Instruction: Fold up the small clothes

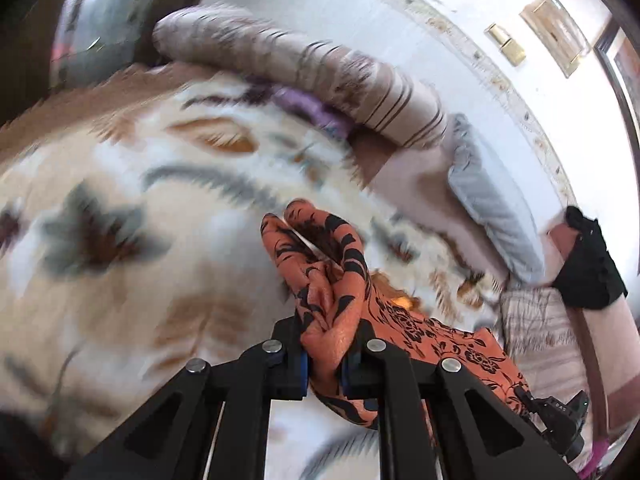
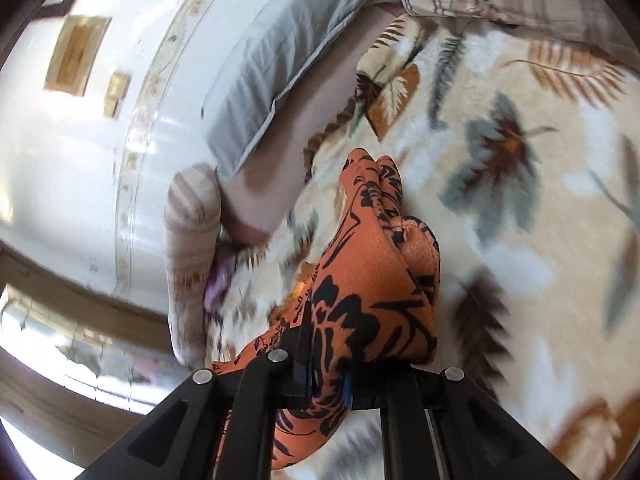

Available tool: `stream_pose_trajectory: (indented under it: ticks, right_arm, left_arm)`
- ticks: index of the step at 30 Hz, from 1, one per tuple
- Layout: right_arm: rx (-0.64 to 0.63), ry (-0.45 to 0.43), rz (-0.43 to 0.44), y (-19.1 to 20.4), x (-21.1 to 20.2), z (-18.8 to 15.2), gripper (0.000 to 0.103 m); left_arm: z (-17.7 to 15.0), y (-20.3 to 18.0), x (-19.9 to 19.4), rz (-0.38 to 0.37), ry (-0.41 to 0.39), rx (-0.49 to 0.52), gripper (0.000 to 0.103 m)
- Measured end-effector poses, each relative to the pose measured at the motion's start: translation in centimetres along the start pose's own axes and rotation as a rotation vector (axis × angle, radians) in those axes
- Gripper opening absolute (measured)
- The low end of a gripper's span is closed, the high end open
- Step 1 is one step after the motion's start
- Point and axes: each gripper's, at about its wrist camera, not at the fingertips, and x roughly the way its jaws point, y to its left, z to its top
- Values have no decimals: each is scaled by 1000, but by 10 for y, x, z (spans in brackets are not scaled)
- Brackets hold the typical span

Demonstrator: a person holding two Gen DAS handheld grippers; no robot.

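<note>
While both grippers pinch orange cloth (image 1: 344, 312), above blanket (image 1: 120, 208)

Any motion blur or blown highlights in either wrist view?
Left wrist: blanket smeared by motion, orange garment and left gripper sharp, wall washed out. Right wrist: milder blur on bedding, wall overexposed, garment in right gripper crisp.
</note>
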Motion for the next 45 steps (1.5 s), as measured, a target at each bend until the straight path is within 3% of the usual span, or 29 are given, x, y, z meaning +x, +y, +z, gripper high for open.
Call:
stream_pose_trajectory:
  ticks: [2,5,6,8,10,12,15,19,22,24,26,32,33,34,35,36,39,43,44,45]
  right_arm:
    - [9,49,-36,-24,-13,-28,11]
    - [12,156,-169,-79,-2,-66,19]
    - [43,181,-201,-95,1,-72,26]
    - [83,130,-132,-107,-13,-76,36]
    - [29,88,-158,-96,-30,-72,73]
    - [-22,45,-165,-87,-47,-67,74]
    - [-100,-13,-221,-72,-65,-51,74]
    - [-195,-6,-210,-48,-60,-25,74]
    - [-265,66,-201,-34,-28,-2,74]
    - [-312,116,-218,-27,-2,17,74]
    - [-341,114,-242,-24,16,25,74]
    - [-414,175,-323,-22,74,54,74]
    - [-426,180,-337,-23,81,56,73]
    - [-448,179,-350,-21,87,56,62]
    - [-477,165,-367,-18,90,55,45]
    - [-503,159,-397,-15,93,54,9]
    - [-571,129,-439,-1,91,51,7]
    - [-612,8,-454,18,73,56,6]
    - [-605,-4,-457,17,74,59,6]
    - [-580,18,-435,11,81,62,6]
  left_arm:
    - [-32,27,-3,34,41,-18,15]
    - [-70,71,32,151,187,-37,24]
    - [-76,86,40,135,217,-78,26]
    - [-68,90,30,101,203,-86,30]
    - [-52,82,10,146,117,-33,50]
    - [-39,75,-5,154,55,10,58]
    - [-20,65,-5,140,43,84,58]
    - [-1,40,38,83,182,216,58]
    - [16,26,76,71,277,282,58]
    - [29,26,97,61,301,272,58]
    - [39,27,112,88,330,270,58]
    - [36,30,140,102,376,286,56]
    - [36,30,143,104,379,284,44]
    - [36,30,145,105,380,284,24]
    - [38,29,146,108,376,290,18]
    - [39,28,145,103,368,302,13]
    - [43,19,139,85,324,352,9]
    - [51,10,128,93,214,391,8]
    - [50,12,133,112,212,389,8]
    - [48,20,148,144,261,375,9]
